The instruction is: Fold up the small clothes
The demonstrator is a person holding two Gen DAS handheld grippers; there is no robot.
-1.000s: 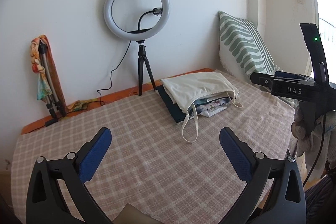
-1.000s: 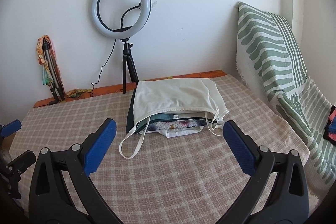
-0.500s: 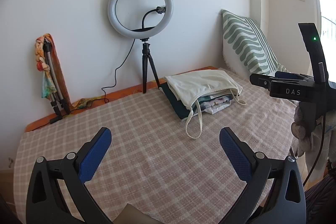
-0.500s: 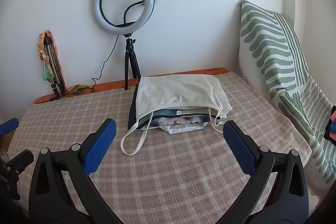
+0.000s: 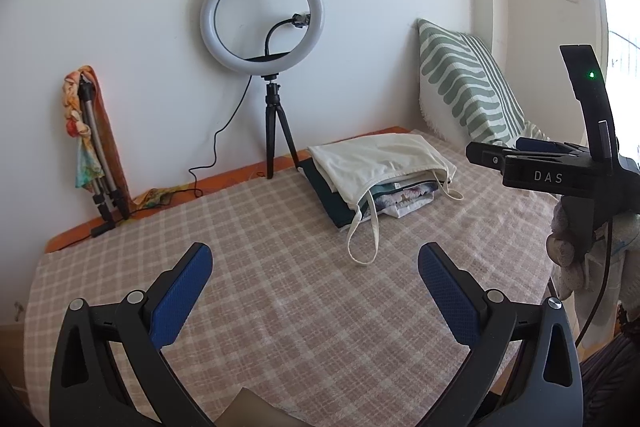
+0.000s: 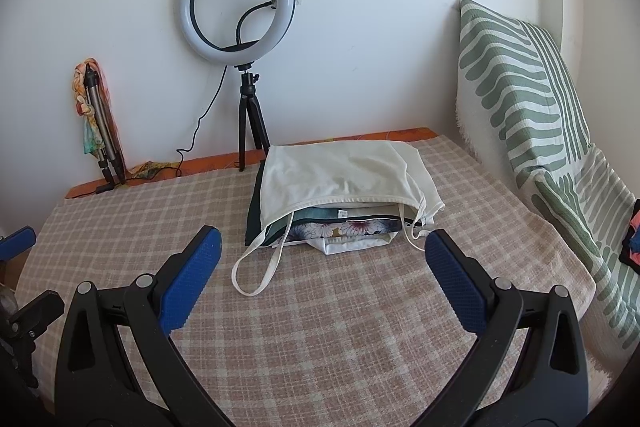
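Right wrist view: right gripper (image 6: 322, 259) and left gripper (image 5: 314, 277) both spread, empty; folded cream strappy top (image 6: 340, 175) ahead between fingers, pinch hem corners, not straps.

Ring light (image 6: 238, 1) (on tripod), folded tripod (image 6: 101, 131), striped cushion (image 6: 524, 87) — against the wall.

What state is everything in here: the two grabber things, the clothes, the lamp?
Left gripper: open, empty.
Right gripper: open, empty.
White top: folded, topping the pile, straps trailing.
Clothes pile: folded, stacked.
Ring light: upright; lit or not, unclear.
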